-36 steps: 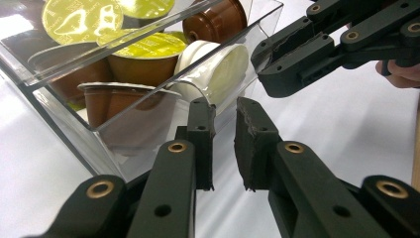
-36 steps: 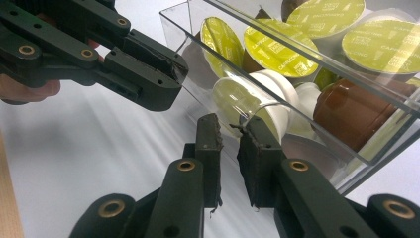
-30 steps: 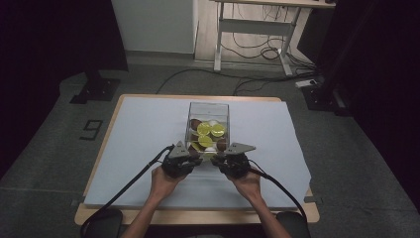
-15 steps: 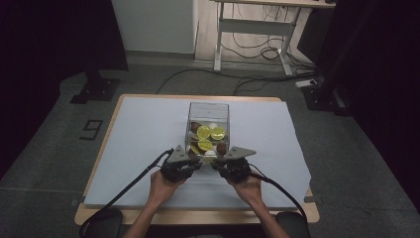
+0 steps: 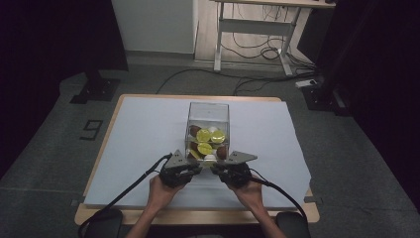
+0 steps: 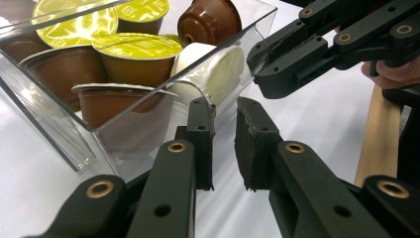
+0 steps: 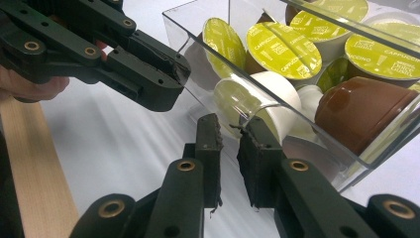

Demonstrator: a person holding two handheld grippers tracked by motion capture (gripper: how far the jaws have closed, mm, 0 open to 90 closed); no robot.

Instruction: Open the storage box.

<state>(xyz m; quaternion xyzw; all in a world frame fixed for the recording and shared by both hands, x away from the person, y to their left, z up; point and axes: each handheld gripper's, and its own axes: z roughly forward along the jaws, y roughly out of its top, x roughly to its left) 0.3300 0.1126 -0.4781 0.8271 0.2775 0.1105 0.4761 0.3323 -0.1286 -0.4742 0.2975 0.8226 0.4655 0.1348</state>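
A clear plastic box (image 5: 209, 110) stands on the white sheet (image 5: 143, 139), tipped up at its near side. It holds several coffee capsules: yellow-green lidded ones (image 5: 204, 135), brown ones (image 6: 208, 20) and a white one (image 6: 218, 69). My left gripper (image 5: 195, 161) is shut on the box's near wall (image 6: 49, 134), with the clear edge between its jaws (image 6: 225, 106). My right gripper (image 5: 219, 163) grips the same wall a little to the right, pinching the clear edge (image 7: 230, 124). The right gripper (image 6: 255, 59) also shows on the rim in the left gripper view, and the left gripper (image 7: 181, 69) in the right gripper view.
The sheet covers a wooden table whose front edge (image 5: 198, 216) lies near my forearms. Cables (image 5: 124, 191) trail from both grippers toward the front corners. Behind the table are a desk frame (image 5: 257, 34), floor cables and a dark stand base (image 5: 96, 89).
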